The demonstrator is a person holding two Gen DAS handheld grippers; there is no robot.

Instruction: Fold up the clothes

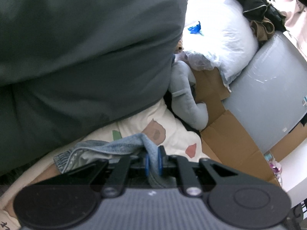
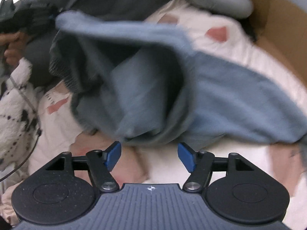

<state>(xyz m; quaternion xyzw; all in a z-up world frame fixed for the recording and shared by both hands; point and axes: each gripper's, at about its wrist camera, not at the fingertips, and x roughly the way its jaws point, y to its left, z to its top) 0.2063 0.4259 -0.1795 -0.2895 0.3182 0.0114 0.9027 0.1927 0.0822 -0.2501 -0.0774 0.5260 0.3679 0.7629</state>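
L gripper (image 1: pixel 153 161) sits nearest the lens in the left wrist view – its 2 blue pads (image 1: pixel 159 162) are pinched together on a fold of the blue garment (image 1: pixel 115 143), cloth running down between them toward the body of the tool. R gripper (image 2: pixel 149 156) in the right wrist view has its 2 blue pads (image 2: pixel 113 155) standing well apart w/ nothing between them; the garment's blurred lower edge hangs just above and beyond the tips, not touching either pad as far as the blur allows.

The blue garment (image 2: pixel 153 80) – 1 piece, faded denim-blue, soft knit, ribbed hem on the L side – hangs bunched and open like a pocket over the bed in the right view, stretching off to the R edge. In the left view only a crumpled strip of it shows, lying on the sheet just ahead of the pads.

Under it: 1 cream sheet (image 2: pixel 220 44) w/ pink and brown patches, a green patch too in the left view. Behind, 1 large dark grey pillow or duvet (image 1: pixel 86 48) fills the upper L of the left view. Beside that, 1 grey plush toy (image 1: pixel 184 95) w/ a curved limb, then cardboard (image 1: pixel 230 134), 1 clear plastic bag (image 1: pixel 220 44) of white stuffing, and 1 pile of dark clothes (image 1: pixel 257 3) at the top R. In the right view, 1 white fluffy black-spotted item (image 2: pixel 15 99) lies at the L edge, and a person's hand (image 2: pixel 11 46) shows above it.
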